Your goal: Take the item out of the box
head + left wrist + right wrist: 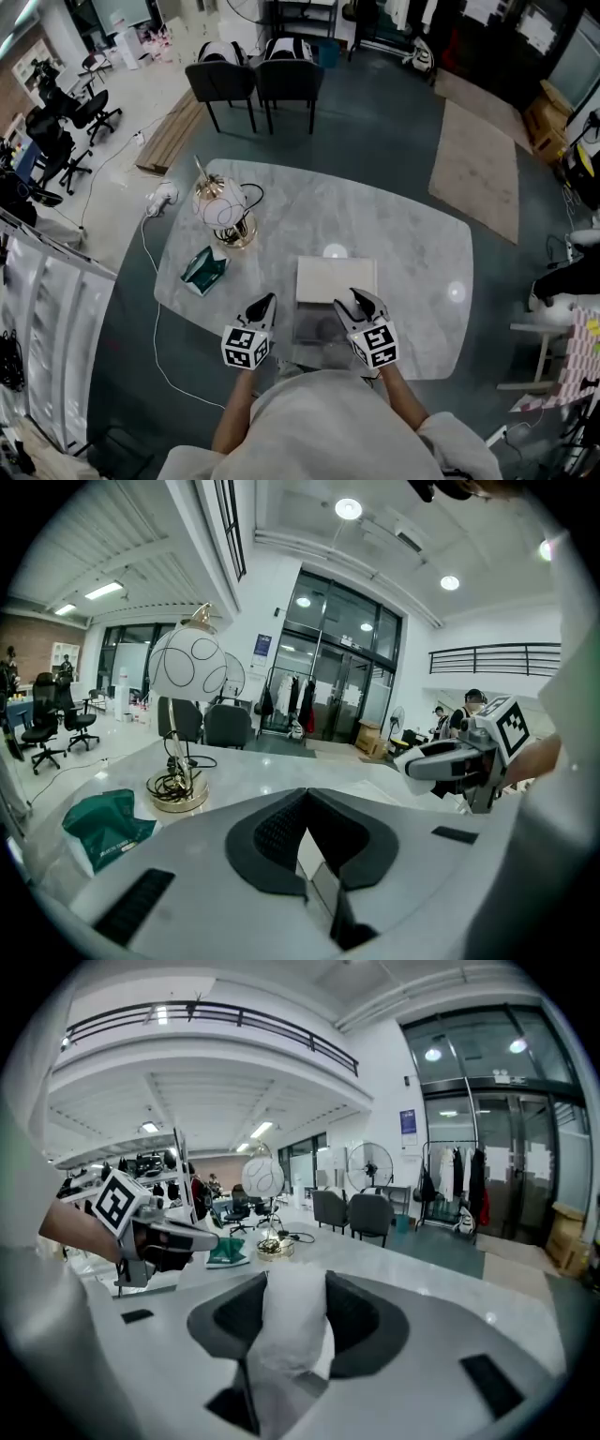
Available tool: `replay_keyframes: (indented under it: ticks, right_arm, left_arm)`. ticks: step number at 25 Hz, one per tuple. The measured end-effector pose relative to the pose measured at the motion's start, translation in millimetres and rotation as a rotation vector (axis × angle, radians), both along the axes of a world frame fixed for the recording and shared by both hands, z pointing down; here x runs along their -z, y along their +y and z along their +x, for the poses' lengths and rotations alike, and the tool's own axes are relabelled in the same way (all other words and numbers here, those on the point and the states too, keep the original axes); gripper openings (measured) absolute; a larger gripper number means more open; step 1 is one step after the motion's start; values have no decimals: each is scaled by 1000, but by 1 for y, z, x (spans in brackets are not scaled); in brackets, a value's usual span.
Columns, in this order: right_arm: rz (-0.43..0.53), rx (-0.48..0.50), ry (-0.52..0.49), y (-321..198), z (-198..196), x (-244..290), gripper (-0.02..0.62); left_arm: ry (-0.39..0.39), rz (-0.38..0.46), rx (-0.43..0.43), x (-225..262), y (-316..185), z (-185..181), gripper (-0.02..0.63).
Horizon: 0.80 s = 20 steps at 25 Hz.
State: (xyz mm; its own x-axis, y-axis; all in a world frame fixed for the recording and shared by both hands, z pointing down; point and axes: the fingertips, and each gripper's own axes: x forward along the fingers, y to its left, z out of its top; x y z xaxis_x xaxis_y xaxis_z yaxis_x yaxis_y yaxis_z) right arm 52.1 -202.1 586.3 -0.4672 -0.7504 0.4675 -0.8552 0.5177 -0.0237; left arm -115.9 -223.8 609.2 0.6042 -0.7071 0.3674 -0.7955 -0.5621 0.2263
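Observation:
A pale square box [336, 278] lies on the marble table [412, 244]. A duller grey patch [312, 330] adjoins its near side; I cannot tell whether that is the box's inside. My right gripper [359, 302] hovers at the box's near right corner. In the right gripper view it [295, 1281] is shut on a white, soft-looking wrapped item [292, 1326] that stands up between the jaws. My left gripper [265, 306] hangs just left of the box. Seen in its own view [305, 795], its jaws meet at the tips with nothing held.
A globe lamp on a brass base [223, 214] stands at the table's far left, its cable trailing off the edge. A green packet [203, 269] lies near it. Two dark chairs [255, 80] stand beyond the table. The near table edge runs just below my grippers.

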Motion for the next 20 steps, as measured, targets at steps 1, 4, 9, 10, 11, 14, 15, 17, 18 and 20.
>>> replay_keyframes:
  ticks: [1,4,9,10,11,14,15,17,18,20]
  right_arm:
    - [14,-16,-7,-3,5,5,181]
    - [43,-63,-24,-7,22,15,181]
    - [64,-141,-20,-7,52,20,181]
    - [68,-156,-19,-6,57,20,181]
    - [71,-169,-17,-6,61,21,181]
    - [79,-205,-16,-2,73,24,181]
    - [80,-216,-15,-1,76,24,181]
    - [82,-236,-13,2,84,25,181]
    - [83,-246,-12,3,88,25,181]
    - [83,-266,-10,4,94,25,181]
  left_arm:
    - [0,2,-3,1,-2,1,14]
    - [5,11,-4,4,-8,3,14]
    - [4,25,-6,8,-18,5,14]
    - [5,27,-5,9,-20,5,14]
    - [6,29,-5,10,-21,4,14]
    - [6,32,-7,12,-23,4,14]
    - [6,32,-7,12,-23,5,14]
    - [6,32,-6,12,-24,5,14]
    - [6,32,-6,12,-24,5,14]
    - [4,30,-8,13,-25,6,14]
